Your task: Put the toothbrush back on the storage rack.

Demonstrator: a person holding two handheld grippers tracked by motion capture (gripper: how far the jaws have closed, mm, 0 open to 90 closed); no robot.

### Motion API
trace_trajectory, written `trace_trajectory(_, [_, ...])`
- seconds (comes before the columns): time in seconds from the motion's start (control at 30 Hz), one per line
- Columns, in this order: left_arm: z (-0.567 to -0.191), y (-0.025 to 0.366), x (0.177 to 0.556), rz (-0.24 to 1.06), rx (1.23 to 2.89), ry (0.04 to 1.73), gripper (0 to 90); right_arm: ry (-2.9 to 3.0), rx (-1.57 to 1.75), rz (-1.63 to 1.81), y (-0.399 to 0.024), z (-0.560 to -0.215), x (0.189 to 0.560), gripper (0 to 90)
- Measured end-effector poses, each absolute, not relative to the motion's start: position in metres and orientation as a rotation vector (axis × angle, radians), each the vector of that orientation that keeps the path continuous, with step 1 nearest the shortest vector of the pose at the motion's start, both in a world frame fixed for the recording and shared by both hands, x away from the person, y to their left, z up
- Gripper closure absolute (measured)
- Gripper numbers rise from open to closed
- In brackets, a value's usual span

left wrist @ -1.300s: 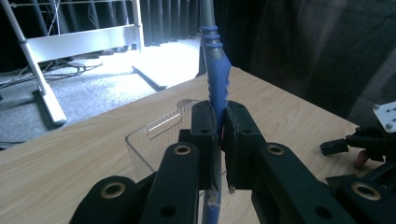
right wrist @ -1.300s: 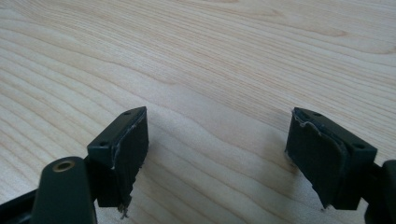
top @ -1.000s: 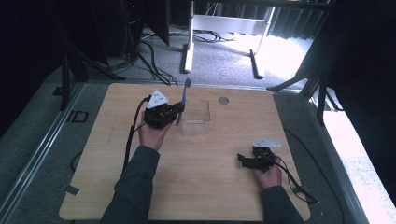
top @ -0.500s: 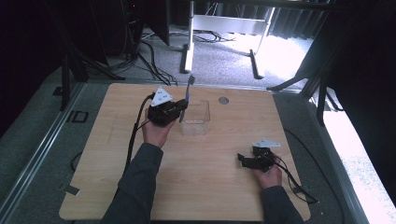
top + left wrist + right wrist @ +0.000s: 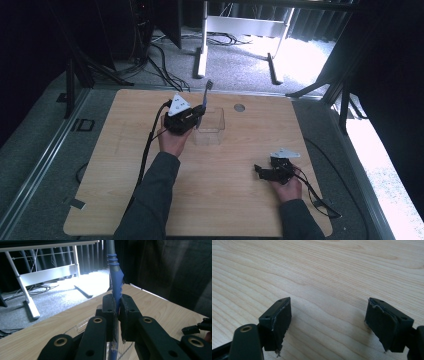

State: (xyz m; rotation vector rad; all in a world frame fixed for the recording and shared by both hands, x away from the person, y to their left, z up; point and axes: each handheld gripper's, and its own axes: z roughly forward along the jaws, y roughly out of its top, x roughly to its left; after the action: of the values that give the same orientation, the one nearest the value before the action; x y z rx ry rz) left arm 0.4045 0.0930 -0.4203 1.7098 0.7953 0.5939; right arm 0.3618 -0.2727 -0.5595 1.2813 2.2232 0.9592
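My left gripper [image 5: 199, 114] is shut on a blue toothbrush [image 5: 206, 95], which stands nearly upright with its bristle head on top. In the left gripper view the toothbrush [image 5: 115, 277] rises from between the pressed pads of the left gripper [image 5: 117, 306]. A clear plastic box [image 5: 210, 127] sits on the table just right of and under that gripper, and its rim [image 5: 80, 327] shows behind the jaws. My right gripper [image 5: 260, 171] rests open near the front right of the table. Its jaws stand wide apart over bare wood, right gripper [image 5: 328, 322].
The wooden table [image 5: 125, 165] has a small round grommet [image 5: 239, 107] near its far edge. Cables trail from both grippers across the table. A white desk frame [image 5: 202, 50] stands on the carpet beyond the far edge. The other gripper [image 5: 197, 327] lies at the right.
The left gripper has shifted slightly to the right and away with the toothbrush, closer over the clear box. The right gripper has stayed put.
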Motion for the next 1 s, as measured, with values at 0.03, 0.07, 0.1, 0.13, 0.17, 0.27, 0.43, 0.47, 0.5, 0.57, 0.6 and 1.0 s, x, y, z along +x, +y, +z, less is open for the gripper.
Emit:
trace_trajectory(0.03, [-0.421,0.093,0.406,0.593,1.705,0.797,83.5,2.223,1.281,0.959,-0.273,-0.56,0.362,20.7])
trace_trajectory(0.07, [-0.422,0.093,0.407,0.593,1.707,0.798,83.5,2.223,1.281,0.959,-0.273,-0.56,0.362,20.7])
trace_trajectory(0.1, [-0.423,0.093,0.408,0.593,1.709,0.799,83.5,2.224,1.281,0.959,-0.273,-0.559,0.362,20.7])
trace_trajectory(0.13, [-0.424,0.093,0.409,0.596,1.714,0.801,83.5,2.224,1.281,0.959,-0.273,-0.559,0.362,20.7])
trace_trajectory(0.17, [-0.425,0.093,0.41,0.595,1.718,0.806,83.5,2.224,1.28,0.959,-0.273,-0.559,0.362,20.7])
trace_trajectory(0.27, [-0.427,0.094,0.413,0.593,1.721,0.816,83.5,2.224,1.281,0.958,-0.273,-0.559,0.362,20.7])
trace_trajectory(0.43, [-0.43,0.094,0.416,0.599,1.721,0.824,83.5,2.224,1.281,0.958,-0.273,-0.56,0.362,20.7])
trace_trajectory(0.47, [-0.43,0.094,0.417,0.598,1.716,0.827,83.5,2.224,1.281,0.958,-0.273,-0.56,0.362,20.7])
trace_trajectory(0.5, [-0.431,0.095,0.418,0.598,1.713,0.831,83.5,2.223,1.281,0.958,-0.273,-0.559,0.362,20.7])
trace_trajectory(0.57, [-0.432,0.094,0.42,0.595,1.713,0.834,83.5,2.223,1.281,0.959,-0.273,-0.559,0.362,20.7])
trace_trajectory(0.6, [-0.433,0.094,0.42,0.598,1.714,0.836,83.5,2.223,1.281,0.959,-0.273,-0.559,0.362,20.7])
trace_trajectory(1.0, [-0.444,0.083,0.431,0.6,1.774,0.851,83.4,2.226,1.281,0.958,-0.273,-0.559,0.362,20.7])
